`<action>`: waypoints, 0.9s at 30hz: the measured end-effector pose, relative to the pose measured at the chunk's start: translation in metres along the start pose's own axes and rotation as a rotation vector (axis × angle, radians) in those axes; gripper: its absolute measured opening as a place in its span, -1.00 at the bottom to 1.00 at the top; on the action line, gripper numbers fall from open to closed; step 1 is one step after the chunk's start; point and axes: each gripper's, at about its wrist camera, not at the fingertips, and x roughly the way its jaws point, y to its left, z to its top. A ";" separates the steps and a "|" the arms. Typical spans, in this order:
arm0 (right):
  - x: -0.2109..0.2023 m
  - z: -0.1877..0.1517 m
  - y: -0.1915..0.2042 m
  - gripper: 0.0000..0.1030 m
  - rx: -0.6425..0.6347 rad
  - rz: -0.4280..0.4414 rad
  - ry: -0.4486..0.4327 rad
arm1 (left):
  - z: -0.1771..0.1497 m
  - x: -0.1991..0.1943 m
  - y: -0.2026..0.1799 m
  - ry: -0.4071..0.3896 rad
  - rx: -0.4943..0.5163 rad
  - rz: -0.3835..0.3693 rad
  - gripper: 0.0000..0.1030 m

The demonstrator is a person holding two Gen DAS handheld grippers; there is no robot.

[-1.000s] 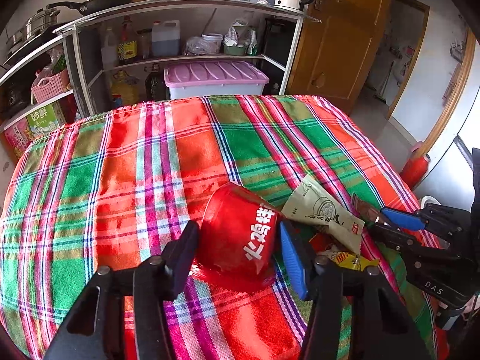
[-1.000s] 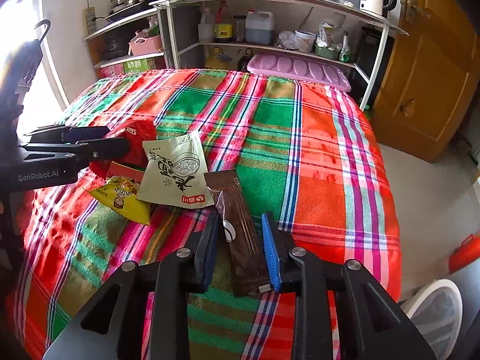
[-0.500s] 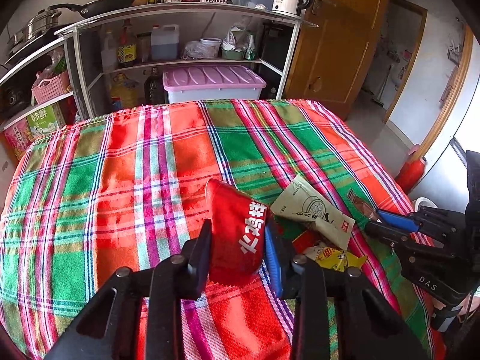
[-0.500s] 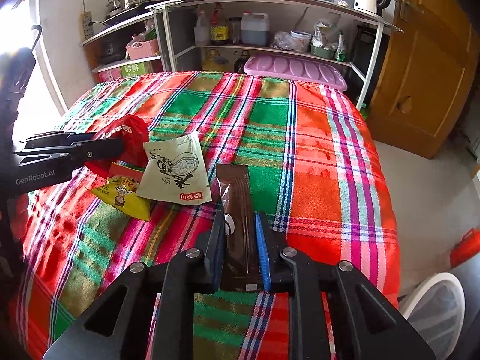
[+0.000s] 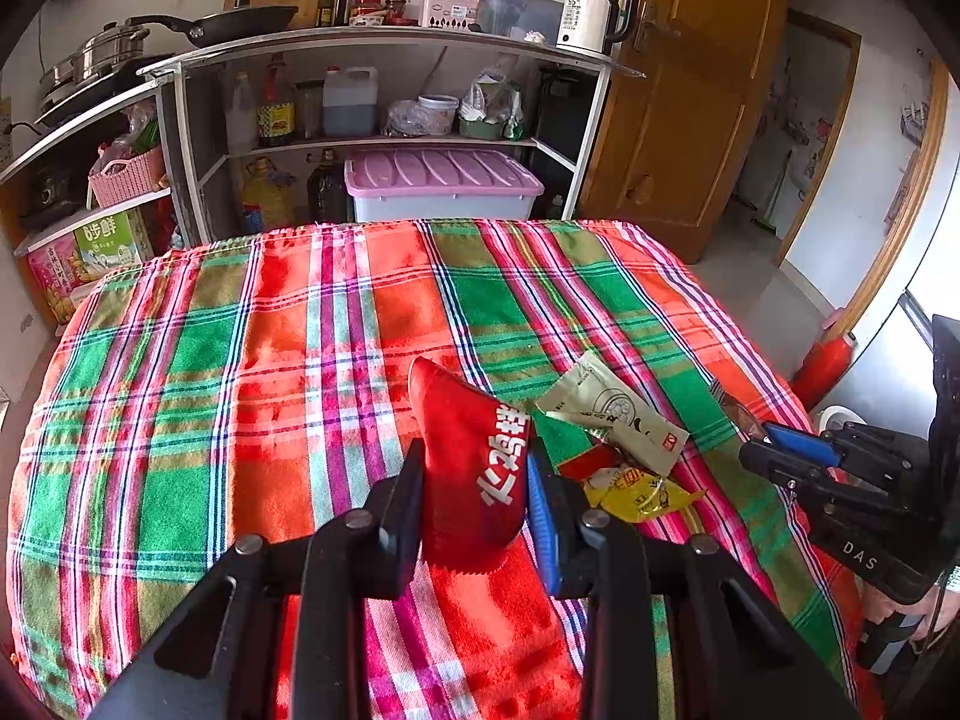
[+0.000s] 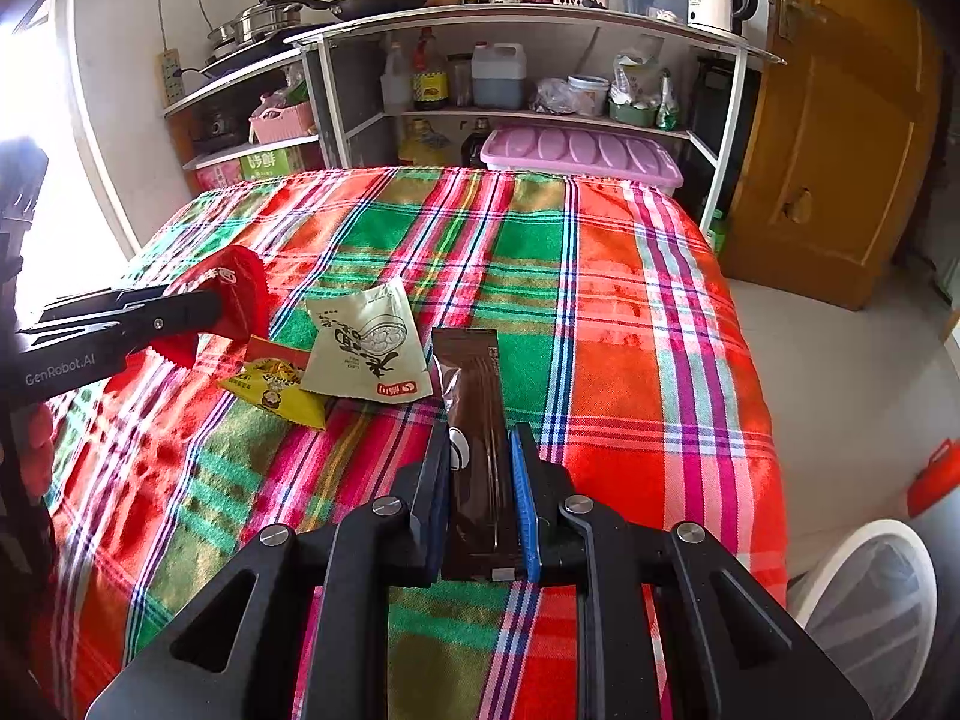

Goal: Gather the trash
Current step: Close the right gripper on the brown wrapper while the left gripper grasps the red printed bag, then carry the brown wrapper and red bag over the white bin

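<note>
Nearest, between the jaws of the left gripper (image 5: 474,498): red snack packet (image 5: 471,474), squeezed narrow, pads pressing both sides, its serrated lower edge just clear of the plaid surface (image 5: 240,390). A second ago the same jaws stood wide around that packet, which lay broad and flat on the cloth; now pinched shut on it and raised. Likewise between the jaws of the right gripper (image 6: 480,492): brown wrapper (image 6: 474,420), clamped along its length, far end pointing away over the cloth. Earlier those jaws straddled it loosely while it lay flat; now closed onto it, and no longer closing further.

Meaning for the task, as a judgement: both grasps made, two pieces of trash in hand, lifting stage just begun; carry to a bin likely next. White mesh basket (image 6: 870,606) low on the floor to the right of the right jaws, possibly that bin, though cannot tell.

Just beyond and to the left of the right jaws, untouched on the cloth: yellow packet (image 6: 276,390) and pale green sachet (image 6: 366,348), overlapping each other, same spot as before. Two pieces thus left to collect.

Farther off, past the surface's far edge: pink-lidded storage box (image 5: 444,180) beneath the kitchen shelves (image 5: 384,39).
</note>
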 end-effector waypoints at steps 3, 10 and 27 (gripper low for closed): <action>-0.008 -0.002 -0.002 -0.61 0.010 0.000 -0.014 | -0.001 -0.009 -0.006 -0.014 0.009 -0.006 -0.38; -0.030 -0.007 -0.008 -0.61 0.039 -0.011 -0.053 | -0.003 -0.033 -0.028 -0.060 0.044 -0.023 -0.38; -0.094 -0.034 -0.050 -0.61 0.140 -0.091 -0.137 | -0.010 -0.052 -0.110 -0.092 0.151 -0.100 -0.38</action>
